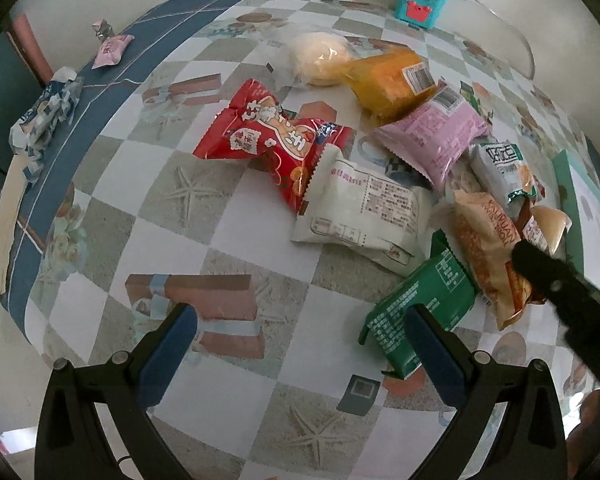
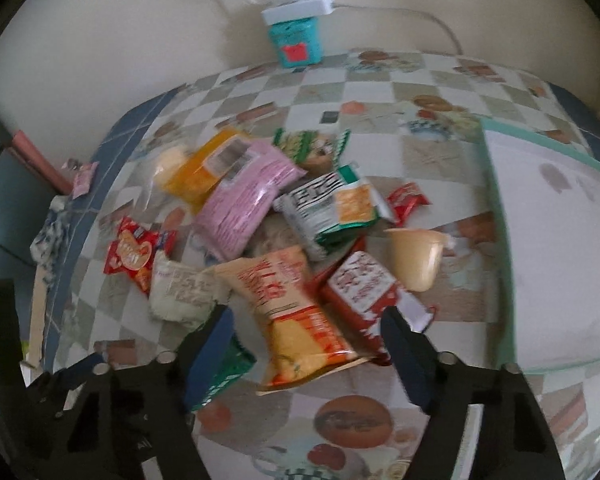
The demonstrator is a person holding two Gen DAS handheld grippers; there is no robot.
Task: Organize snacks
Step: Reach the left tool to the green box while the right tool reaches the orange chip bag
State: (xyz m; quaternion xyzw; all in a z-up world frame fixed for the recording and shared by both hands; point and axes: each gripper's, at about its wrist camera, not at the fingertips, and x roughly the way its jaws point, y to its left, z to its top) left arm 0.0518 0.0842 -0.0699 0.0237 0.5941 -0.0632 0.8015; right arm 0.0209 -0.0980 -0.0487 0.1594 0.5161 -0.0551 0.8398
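Crinkly orange-and-cream foil, a puffy snack packet [image 2: 296, 316], lies between the two blue pads of the right tool [image 2: 306, 350]; the jaws stand apart and neither pad presses on it, though the blur leaves contact at the left pad uncertain. A green foil packet [image 2: 224, 372] sits just beside that pad at 8 o'clock, and a red-and-white carton-like packet [image 2: 360, 292] lies at 1 o'clock, touching the orange packet's edge.

Over on the left wrist view, the left tool [image 1: 302, 344] hangs open above the checkered glossy oilcloth counter [image 1: 236, 220], gripping nothing; the same green packet [image 1: 420, 312] lies just by its right pad [image 1: 436, 356].

From the left tool, the heap of snacks spreads toward 1 o'clock: a white matte pillow pack [image 1: 364, 216], a red crimped-edge bag [image 1: 276, 140], a pink sachet [image 1: 432, 140], a translucent orange wrapped cake [image 1: 392, 80] and a pale round bun in clear film [image 1: 320, 58].

Only the right wrist view shows the beige plastic jelly cup [image 2: 416, 258] whole, tipped on its side, and the broad white tray with a mint rim [image 2: 496, 240] at 3 o'clock. Only the left wrist view shows clearly the crumpled blue-white wrapper [image 1: 44, 120] on the navy border at 10 o'clock. A teal box [image 2: 296, 40] stands at the wall.
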